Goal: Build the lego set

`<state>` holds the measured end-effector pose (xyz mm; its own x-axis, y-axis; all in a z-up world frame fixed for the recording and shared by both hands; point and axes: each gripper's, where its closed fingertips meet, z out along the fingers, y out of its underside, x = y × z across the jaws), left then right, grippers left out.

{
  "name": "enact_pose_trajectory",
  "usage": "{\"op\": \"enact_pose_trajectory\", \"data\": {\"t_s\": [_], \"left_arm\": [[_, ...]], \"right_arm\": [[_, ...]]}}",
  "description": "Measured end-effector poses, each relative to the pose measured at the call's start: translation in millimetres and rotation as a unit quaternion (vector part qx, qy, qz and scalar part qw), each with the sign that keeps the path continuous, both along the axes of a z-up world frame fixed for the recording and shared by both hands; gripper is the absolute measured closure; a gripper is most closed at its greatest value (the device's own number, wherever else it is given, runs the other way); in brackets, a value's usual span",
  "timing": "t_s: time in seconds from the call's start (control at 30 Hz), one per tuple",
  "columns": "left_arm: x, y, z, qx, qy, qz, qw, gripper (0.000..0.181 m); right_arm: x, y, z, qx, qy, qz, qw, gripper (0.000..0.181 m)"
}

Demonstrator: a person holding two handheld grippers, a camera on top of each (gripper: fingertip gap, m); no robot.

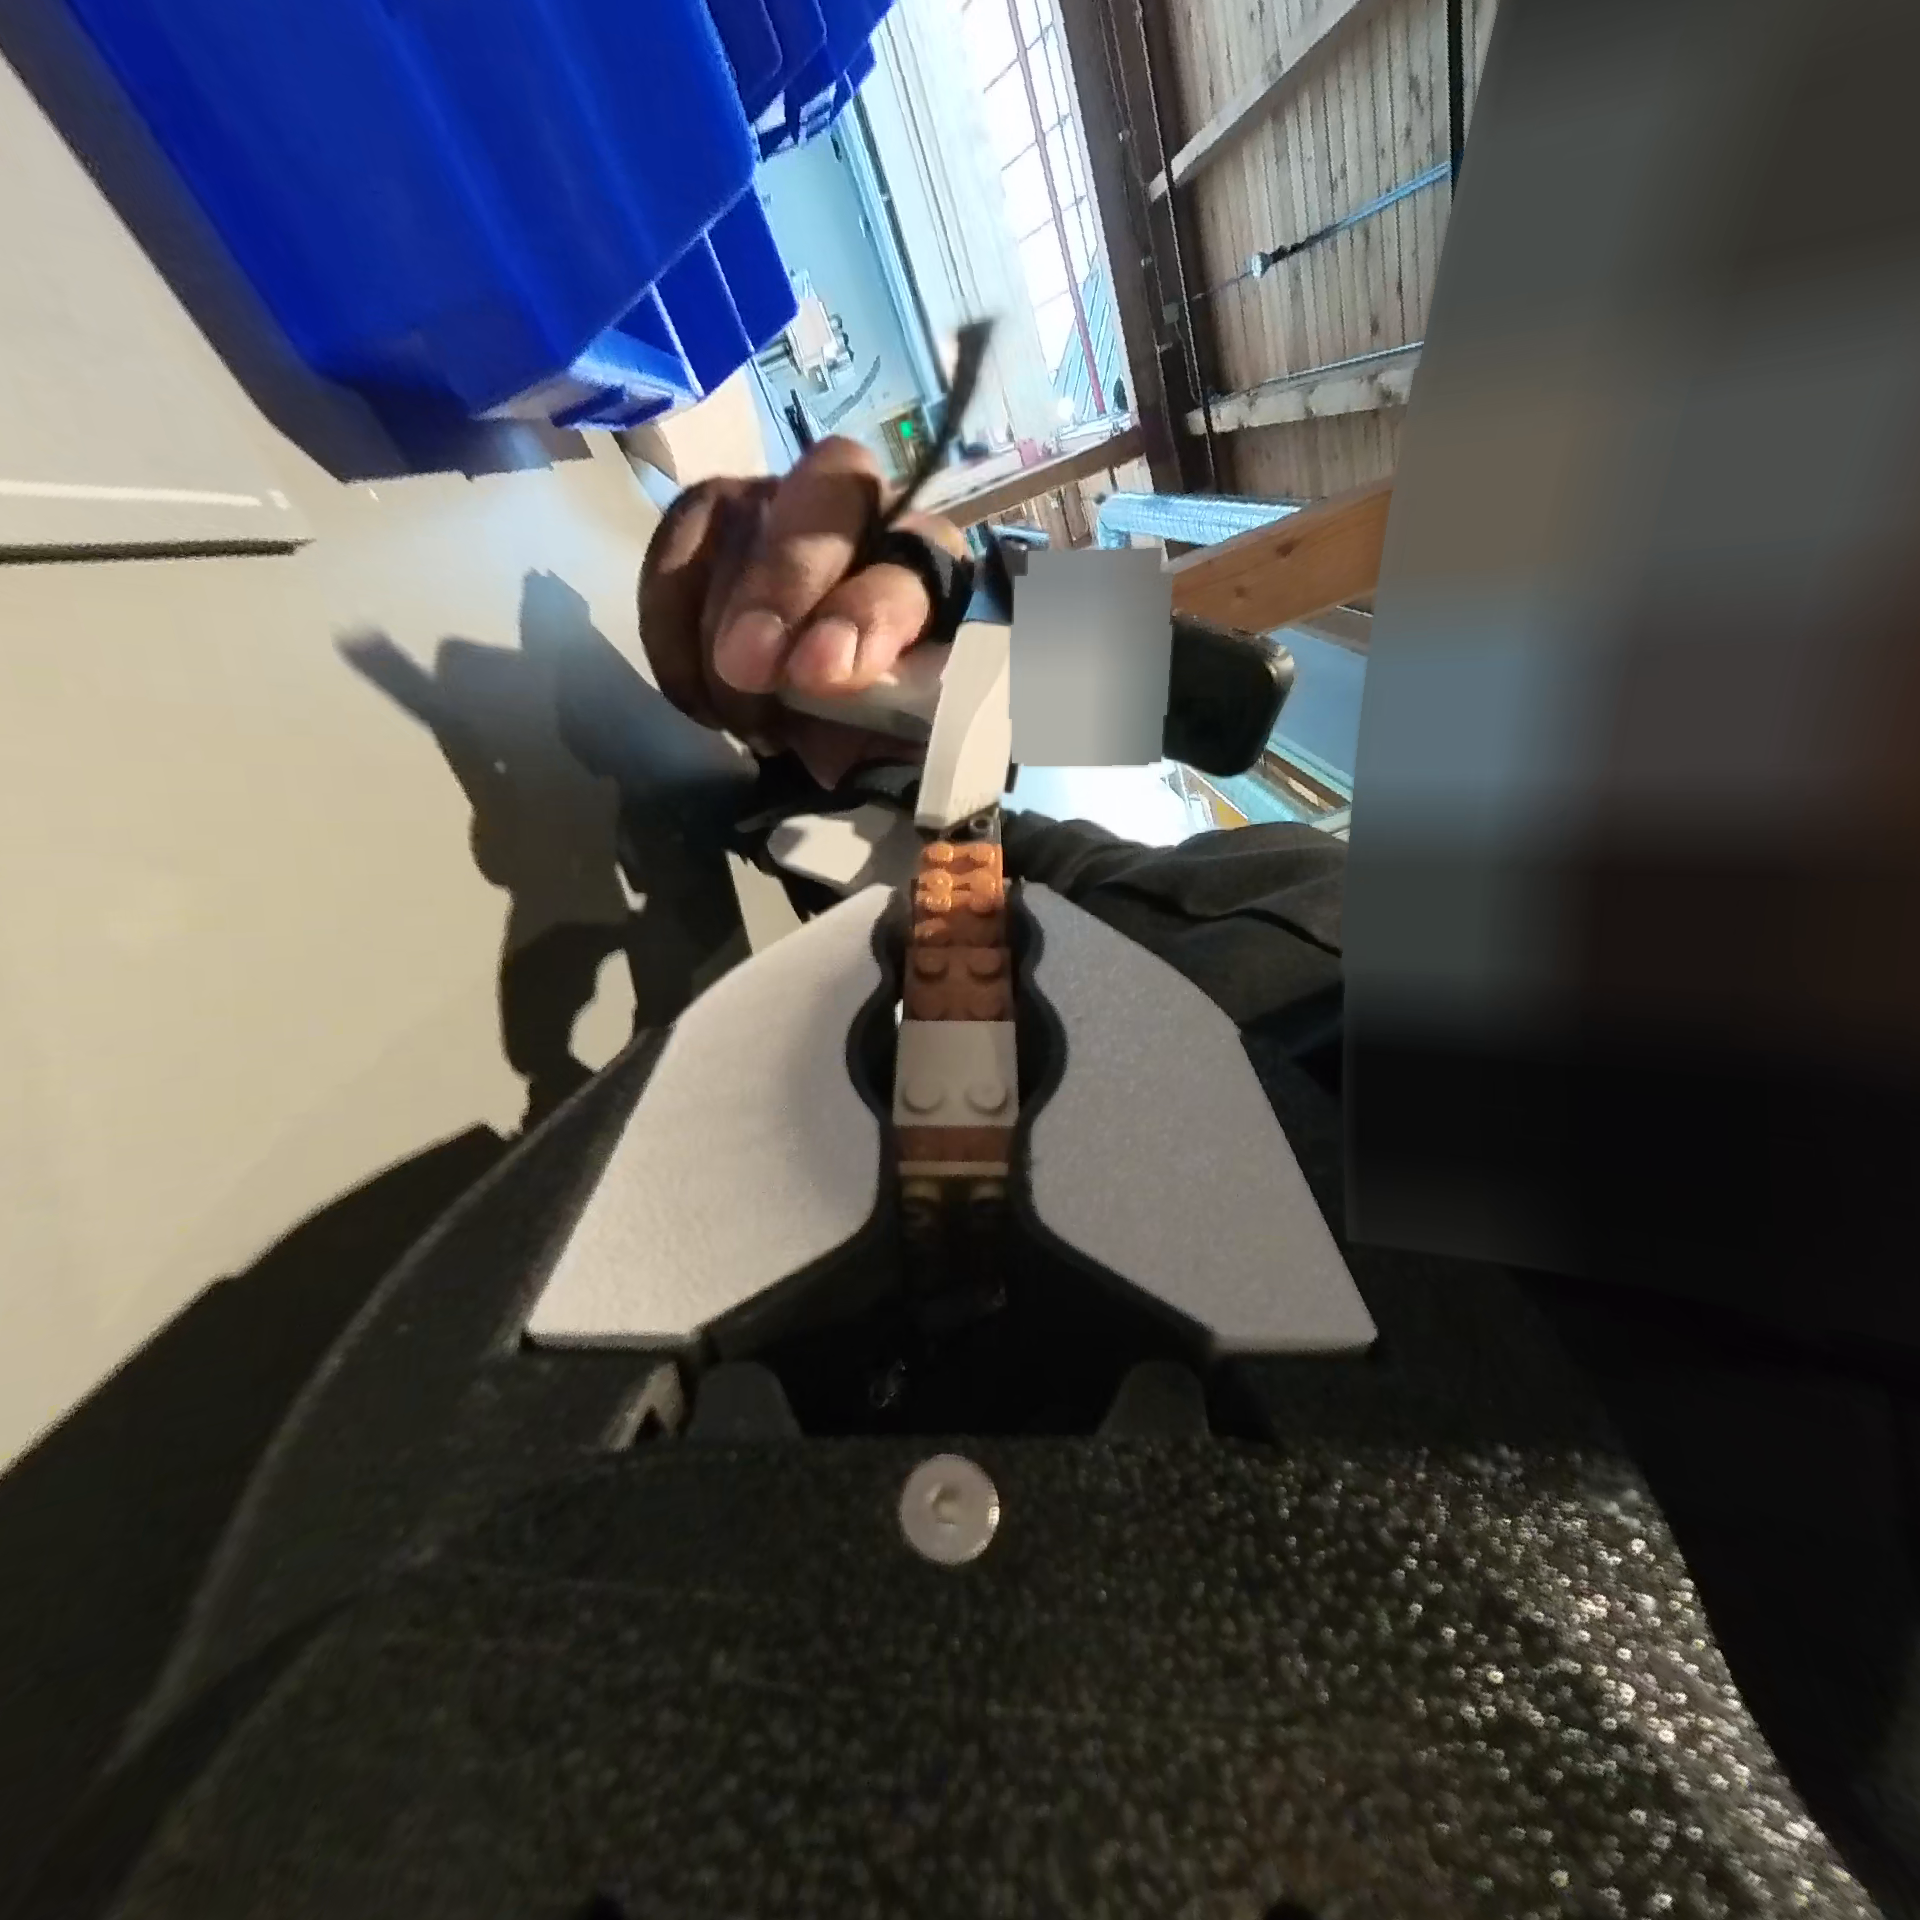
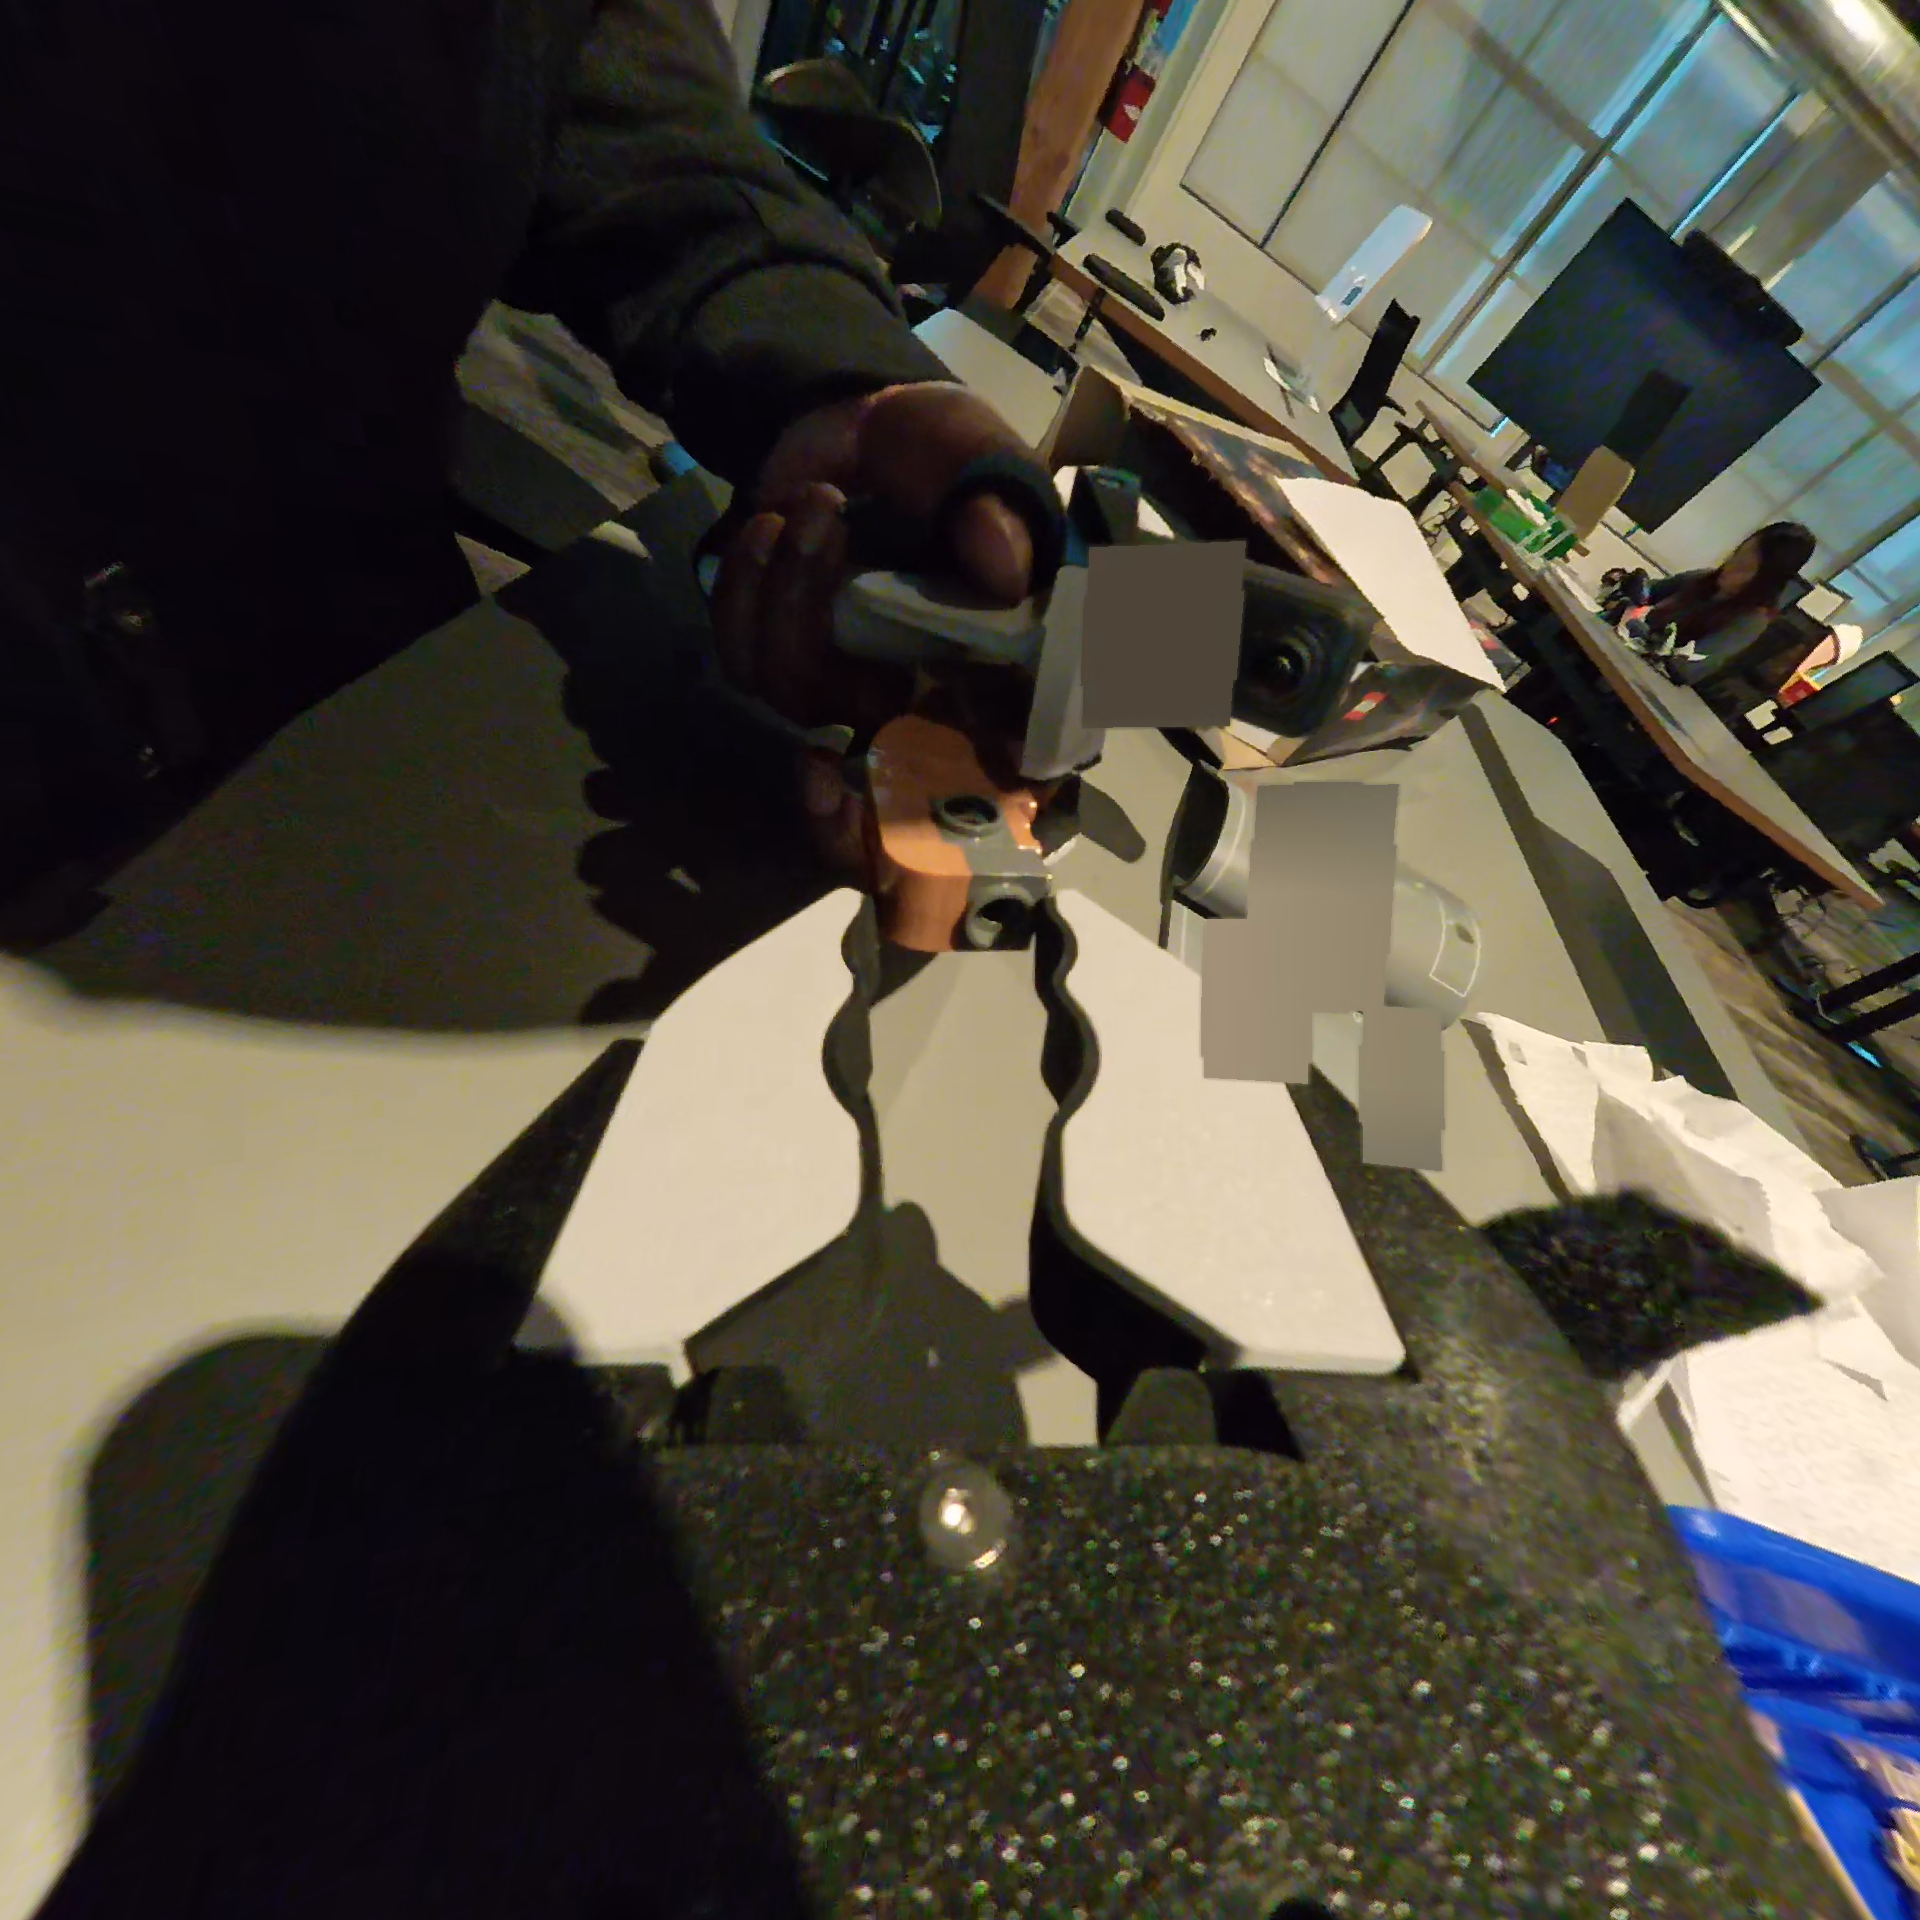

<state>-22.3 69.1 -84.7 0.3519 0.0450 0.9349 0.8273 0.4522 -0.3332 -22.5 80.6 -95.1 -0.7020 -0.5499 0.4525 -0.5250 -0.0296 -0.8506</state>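
The left gripper is clamped on a narrow brown-and-grey studded lego assembly, held lengthwise between its grey fingers, with the far orange-brown end poking out past the fingertips. Just beyond it, a hand grips the grey handle of the right gripper, above the pale grey worktop. Stacked blue plastic bins sit farther off.

In the right wrist view, the right gripper has its fingers apart. Its fingertips are at a small dark grey lego brick on the assembly's rounded brown end; whether they touch cannot be told. White crumpled paper lies to the right.
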Motion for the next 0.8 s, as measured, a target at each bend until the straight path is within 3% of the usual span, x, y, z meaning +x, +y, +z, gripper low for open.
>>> {"op": "enact_pose_trajectory", "data": {"t_s": [0.1,0.23,0.33,0.4,0.47,0.6,0.7,0.8], "left_arm": [[-3,-3,0,-0.015,0.016,0.017,1.0,0.164],[-9,-13,3,-0.064,0.071,0.069,0.993,0.164],[-12,-24,5,-0.138,0.134,0.115,0.975,0.164],[-12,-27,6,-0.219,0.196,0.136,0.946,0.164],[-13,-28,5,-0.317,0.267,0.152,0.897,0.164],[-10,-20,10,-0.477,0.424,0.169,0.751,0.164],[-5,-9,13,-0.537,0.513,0.165,0.65,0.164],[-3,-1,12,-0.579,0.565,0.154,0.568,0.164]], "right_arm": [[-4,-4,-1,-0.001,-0.006,-0.027,1.0,0.151],[-11,-5,-12,0.075,-0.043,-0.07,0.994,0.134],[-14,-2,-7,0.12,-0.133,-0.083,0.98,0.137],[-17,-4,4,0.139,-0.226,-0.096,0.959,0.14],[-20,-6,12,0.164,-0.32,-0.099,0.928,0.138],[-25,-7,11,0.209,-0.423,-0.098,0.877,0.138],[-22,-7,9,0.225,-0.452,-0.085,0.859,0.136],[-22,-7,11,0.226,-0.47,-0.075,0.85,0.138]]}}
